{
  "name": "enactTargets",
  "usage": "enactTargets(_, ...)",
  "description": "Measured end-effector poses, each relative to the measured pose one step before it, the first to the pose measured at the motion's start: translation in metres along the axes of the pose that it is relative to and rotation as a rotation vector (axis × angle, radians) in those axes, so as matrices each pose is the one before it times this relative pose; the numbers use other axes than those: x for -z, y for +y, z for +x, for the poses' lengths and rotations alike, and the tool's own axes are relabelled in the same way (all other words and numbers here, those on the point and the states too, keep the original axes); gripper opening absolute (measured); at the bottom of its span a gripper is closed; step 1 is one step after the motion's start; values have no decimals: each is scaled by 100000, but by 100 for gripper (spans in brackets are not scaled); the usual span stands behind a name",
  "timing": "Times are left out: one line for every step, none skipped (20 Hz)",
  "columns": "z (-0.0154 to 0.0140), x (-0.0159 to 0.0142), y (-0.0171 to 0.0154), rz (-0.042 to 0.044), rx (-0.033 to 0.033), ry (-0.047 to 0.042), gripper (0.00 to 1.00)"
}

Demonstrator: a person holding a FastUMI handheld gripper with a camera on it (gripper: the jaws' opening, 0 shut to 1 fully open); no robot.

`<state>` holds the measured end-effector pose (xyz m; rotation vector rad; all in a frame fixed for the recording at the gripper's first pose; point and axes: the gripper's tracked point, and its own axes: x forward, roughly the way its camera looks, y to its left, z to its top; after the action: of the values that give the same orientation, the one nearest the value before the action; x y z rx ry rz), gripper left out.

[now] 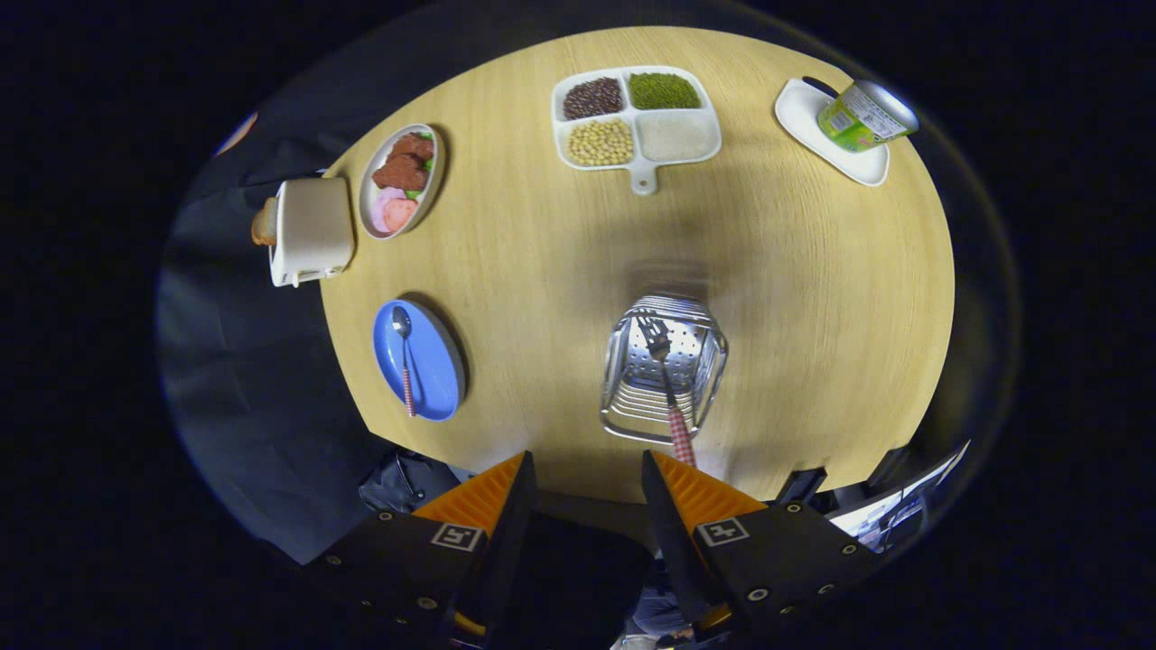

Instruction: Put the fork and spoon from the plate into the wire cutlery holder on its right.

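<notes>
My gripper (587, 478) hangs high above the round wooden table, open, with nothing between its orange fingers (483, 496). Just ahead of the right finger stands the wire cutlery holder (623, 411). The fork (666, 379) with a red checked handle stands inside it, tines down, its handle leaning toward me. Left of the holder lies the blue plate (433, 370). On it rests the spoon (405, 357), bowl away from me, red checked handle pointing toward me.
A white toaster (312, 230) sits at the table's left edge beside an oval dish of food (402, 181). Beyond the holder lies a white divided tray of beans and grains (637, 117). A green can (865, 116) lies on a white dish (799, 108) at the far right.
</notes>
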<state>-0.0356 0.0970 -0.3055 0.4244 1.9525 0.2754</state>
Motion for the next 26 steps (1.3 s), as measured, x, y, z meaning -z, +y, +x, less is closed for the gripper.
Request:
enactTargets(-47,447,1256,-504,-464,-2726,73)
enactTargets(156,322,1114,-1176,62,-2577,78)
enactTargets(116,520,924,-700,418,-2253,80)
enactTargets(283,402,1139,-563,36,-1883,86)
enactTargets(393,433,1270,-220,-259,-1805,88)
enactTargets(606,181,1266,47,-328,-1527,89)
enactTargets(677,450,1331,-2,-461,-974,91)
enactTargets(846,120,1205,-444,-2,-1173,92)
enactTargets(876,314,949,-869,590,-883,92)
enactTargets(973,49,935,-494,884,-924,93)
enactTargets(877,284,955,-296,661,-297,93)
enactTargets(984,249,935,76,497,-76,93)
enactTargets(874,268,949,-172,234,302,93)
enactTargets(888,176,842,-418,723,-83,93)
enactTargets(746,351,674,-810,1051,-10,93)
enactTargets(942,83,785,-547,1339,-118,93)
enactTargets(952,4,980,-579,522,-63,93)
enactTargets(838,-204,929,-294,782,-774,93)
enactTargets(893,-211,1029,-544,600,-159,93)
enactTargets(768,-121,829,-609,771,-427,93)
enactTargets(887,-188,899,-1119,541,-103,92)
enactTargets(886,-182,756,-749,948,-133,90)
enactTargets(866,-113,743,-880,924,255,89)
enactTargets(874,118,514,-317,985,553,87)
enactTargets(892,105,651,-454,527,1008,86)
enactTargets(954,32,501,146,982,727,83)
